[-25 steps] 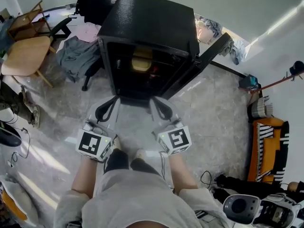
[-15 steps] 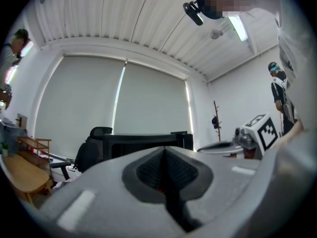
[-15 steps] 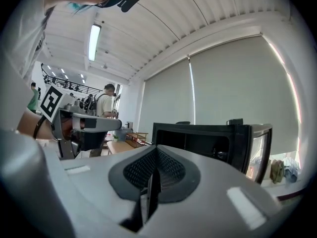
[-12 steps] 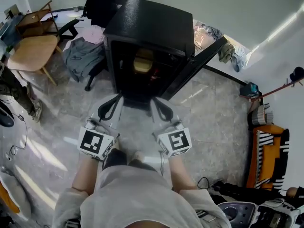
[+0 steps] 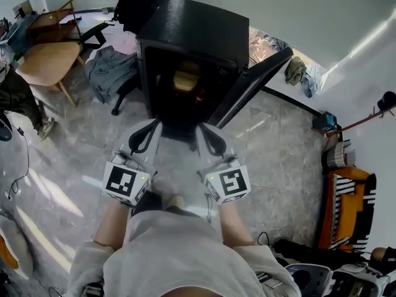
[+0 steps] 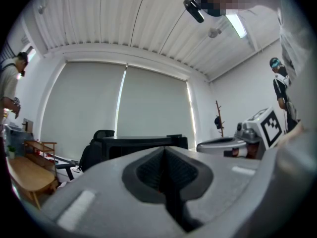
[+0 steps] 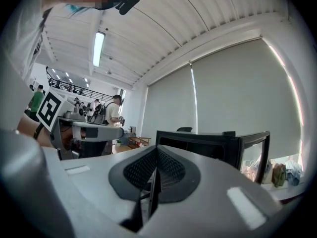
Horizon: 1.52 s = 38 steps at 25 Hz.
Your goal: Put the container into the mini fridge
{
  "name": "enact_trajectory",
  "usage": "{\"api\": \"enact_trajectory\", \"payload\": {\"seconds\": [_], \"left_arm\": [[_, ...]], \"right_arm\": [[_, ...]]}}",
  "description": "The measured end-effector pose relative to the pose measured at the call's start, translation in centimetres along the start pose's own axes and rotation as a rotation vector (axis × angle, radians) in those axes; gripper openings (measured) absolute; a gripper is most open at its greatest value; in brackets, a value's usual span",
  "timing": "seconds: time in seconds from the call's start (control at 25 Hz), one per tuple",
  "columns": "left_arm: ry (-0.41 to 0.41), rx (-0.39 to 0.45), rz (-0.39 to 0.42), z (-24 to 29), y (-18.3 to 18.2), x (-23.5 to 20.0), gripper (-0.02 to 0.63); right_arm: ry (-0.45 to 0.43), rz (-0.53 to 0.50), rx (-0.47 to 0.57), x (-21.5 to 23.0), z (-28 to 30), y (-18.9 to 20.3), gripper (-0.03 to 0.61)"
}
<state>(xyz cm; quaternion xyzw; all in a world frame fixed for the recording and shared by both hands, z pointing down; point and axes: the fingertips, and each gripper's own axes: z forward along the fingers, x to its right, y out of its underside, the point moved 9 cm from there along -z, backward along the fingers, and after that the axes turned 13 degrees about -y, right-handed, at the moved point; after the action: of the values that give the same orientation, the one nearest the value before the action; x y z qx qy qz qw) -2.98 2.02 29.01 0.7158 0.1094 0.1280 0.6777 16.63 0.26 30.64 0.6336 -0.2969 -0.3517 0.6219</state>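
Observation:
The black mini fridge [image 5: 195,30] stands on the floor ahead with its door [image 5: 253,82] swung open to the right. A pale yellow container [image 5: 185,79] sits on a shelf inside it, with something small and red just below. My left gripper [image 5: 143,133] and right gripper [image 5: 208,136] hover side by side just before the fridge opening, both shut and holding nothing. In the left gripper view the left gripper [image 6: 166,170] points at the fridge [image 6: 138,145]. The right gripper [image 7: 154,170] faces the fridge [image 7: 208,143] too.
A wooden table [image 5: 46,57] and a heap of grey clothes [image 5: 111,73] lie left of the fridge, with a black office chair [image 5: 145,2] behind. An orange striped seat [image 5: 343,203] stands at the right. A person [image 5: 15,98] is at the left edge.
Both grippers stay shut and have edged slightly toward the fridge. The head view has drifted a little; the container has not moved.

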Motion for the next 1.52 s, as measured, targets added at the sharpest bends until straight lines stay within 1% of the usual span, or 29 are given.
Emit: {"api": "enact_trajectory", "payload": {"seconds": [0.2,0.36,0.52,0.64,0.84,1.0,1.24,1.44,1.52], "left_arm": [[-0.015,0.013,-0.019,-0.7,-0.5,1.5,0.002],[-0.025,0.026,-0.011,-1.2,-0.6,2.2,0.002],[-0.019,0.045,0.009,-1.4,-0.6,2.3,0.002],[-0.006,0.056,0.008,-1.1,-0.8,2.3,0.002],[0.022,0.059,0.005,-0.2,-1.3,1.8,0.002],[0.028,0.058,-0.003,0.0,-1.8,0.9,0.002],[0.033,0.051,-0.019,0.1,-1.9,-1.3,0.002],[0.040,0.054,-0.010,0.1,-1.7,-2.1,0.002],[0.038,0.052,-0.024,0.2,-1.8,-2.3,0.002]], "right_arm": [[-0.010,-0.006,0.016,-0.5,-1.3,-0.1,-0.002],[-0.020,-0.013,0.028,-0.8,-1.8,-0.2,-0.002],[-0.012,-0.021,0.038,-1.1,-2.0,-0.3,-0.002],[-0.002,-0.019,0.044,-1.2,-2.1,-0.5,-0.002],[0.024,-0.020,0.046,-0.9,-1.6,-1.0,-0.002],[0.046,-0.010,0.055,-1.1,-1.0,-1.3,-0.002],[0.058,-0.008,0.055,-1.7,0.9,-1.7,-0.002],[0.064,-0.001,0.057,-2.2,1.4,-1.8,-0.002],[0.062,-0.001,0.056,-2.2,1.7,-1.9,-0.002]]}}
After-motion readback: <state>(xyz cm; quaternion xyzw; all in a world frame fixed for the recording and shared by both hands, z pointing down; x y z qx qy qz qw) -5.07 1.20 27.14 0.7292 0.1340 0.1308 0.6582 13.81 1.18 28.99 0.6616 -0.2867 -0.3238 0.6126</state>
